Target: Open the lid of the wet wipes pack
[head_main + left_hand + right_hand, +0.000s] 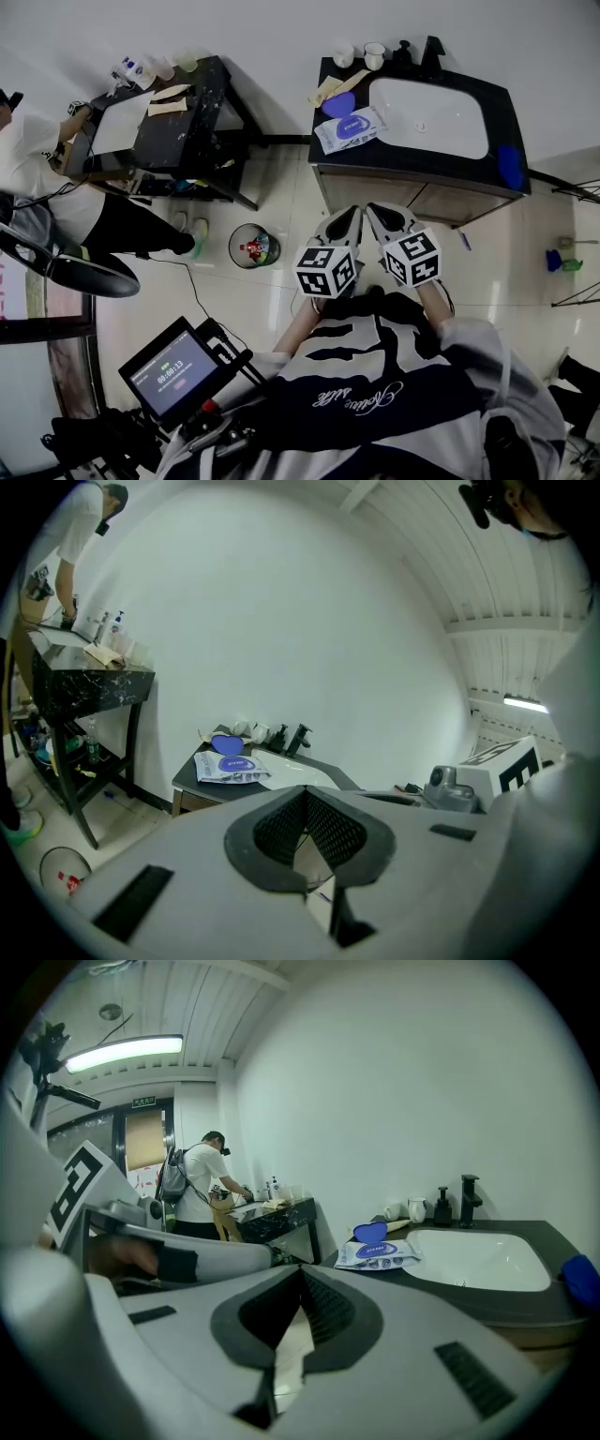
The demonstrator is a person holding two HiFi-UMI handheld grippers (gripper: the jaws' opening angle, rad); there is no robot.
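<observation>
Head view. Bare floor lies between the vanity [403, 161] front edge and the left gripper [339, 228] and right gripper [386, 220], both with jaws together: an open lane toward 12 o'clock. The wet wipes pack [350, 128] is open from the front edge. Blue heart-shaped piece [338, 104] just beside it at 11. Cups [358, 54] and faucet [432, 52] crowd the wall side. Basin [431, 117] at its 3. Floor bin [253, 246] at the grippers' 9, well apart.

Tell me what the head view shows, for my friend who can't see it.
A person holds the left gripper and right gripper side by side, short of a dark counter with a white sink. The wet wipes pack lies on it, left of the sink, untouched.
</observation>
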